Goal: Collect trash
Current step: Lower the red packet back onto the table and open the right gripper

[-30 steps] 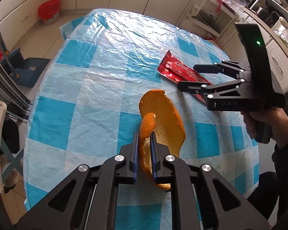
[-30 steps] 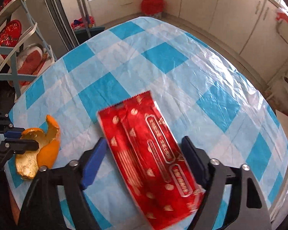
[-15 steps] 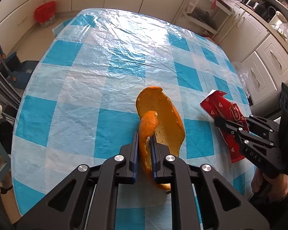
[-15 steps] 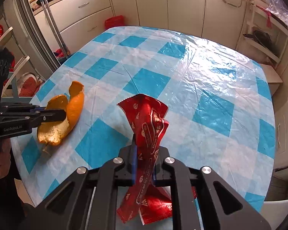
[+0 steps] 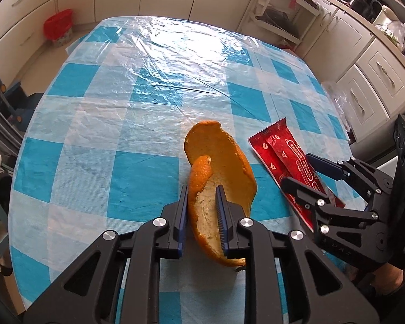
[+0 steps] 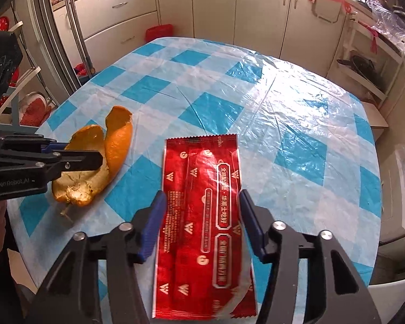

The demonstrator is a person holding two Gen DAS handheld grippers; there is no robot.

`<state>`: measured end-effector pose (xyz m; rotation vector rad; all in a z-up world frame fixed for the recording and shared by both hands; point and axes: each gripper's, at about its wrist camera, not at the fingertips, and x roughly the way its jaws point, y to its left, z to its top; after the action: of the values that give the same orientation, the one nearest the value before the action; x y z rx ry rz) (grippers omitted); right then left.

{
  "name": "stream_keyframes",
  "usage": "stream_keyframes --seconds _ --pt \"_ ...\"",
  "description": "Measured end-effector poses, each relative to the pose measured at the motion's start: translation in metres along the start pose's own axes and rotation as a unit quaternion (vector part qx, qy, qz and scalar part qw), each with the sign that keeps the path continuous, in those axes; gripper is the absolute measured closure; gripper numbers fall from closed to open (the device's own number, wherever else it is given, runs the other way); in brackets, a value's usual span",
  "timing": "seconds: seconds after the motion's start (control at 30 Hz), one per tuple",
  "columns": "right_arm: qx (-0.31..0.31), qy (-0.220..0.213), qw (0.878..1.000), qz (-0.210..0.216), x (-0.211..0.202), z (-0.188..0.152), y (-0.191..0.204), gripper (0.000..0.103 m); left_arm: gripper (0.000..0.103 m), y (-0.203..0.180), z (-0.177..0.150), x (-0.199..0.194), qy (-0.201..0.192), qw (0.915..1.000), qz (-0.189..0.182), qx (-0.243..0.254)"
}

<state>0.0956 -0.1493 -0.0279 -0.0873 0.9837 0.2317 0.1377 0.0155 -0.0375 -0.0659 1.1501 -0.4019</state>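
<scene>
**Both Pieces Loose Between Slackened Jaws**

While the left gripper (image 5: 202, 210) straddles the orange peel (image 5: 221, 172) with a gap at its right pad, having just eased open, the right gripper (image 6: 202, 221) has also just been opening and stands wide around the red wrapper (image 6: 202, 216), its pads clear of the edges. Both pieces lie on the checked tablecloth (image 5: 121, 108) near its six o'clock edge, the wrapper at about three o'clock from the peel. The likely trouble: a lift from here would probably leave either piece behind, since neither is pinched, and the flat wrapper may buckle and slip when squeezed.
</scene>
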Motion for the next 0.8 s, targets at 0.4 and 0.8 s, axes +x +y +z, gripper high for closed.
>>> stream_keyframes --seconds 0.4,0.8 --pt "0.025 -0.007 1.0 -0.007 -0.024 -0.012 -0.015 0.096 0.098 -0.032 -0.008 -0.014 -0.028 0.9983 -0.03 0.041" --pt "0.047 -0.003 0.999 -0.015 -0.032 -0.03 -0.04 0.096 0.097 -0.04 -0.015 0.001 -0.008 0.9987 -0.007 0.05"
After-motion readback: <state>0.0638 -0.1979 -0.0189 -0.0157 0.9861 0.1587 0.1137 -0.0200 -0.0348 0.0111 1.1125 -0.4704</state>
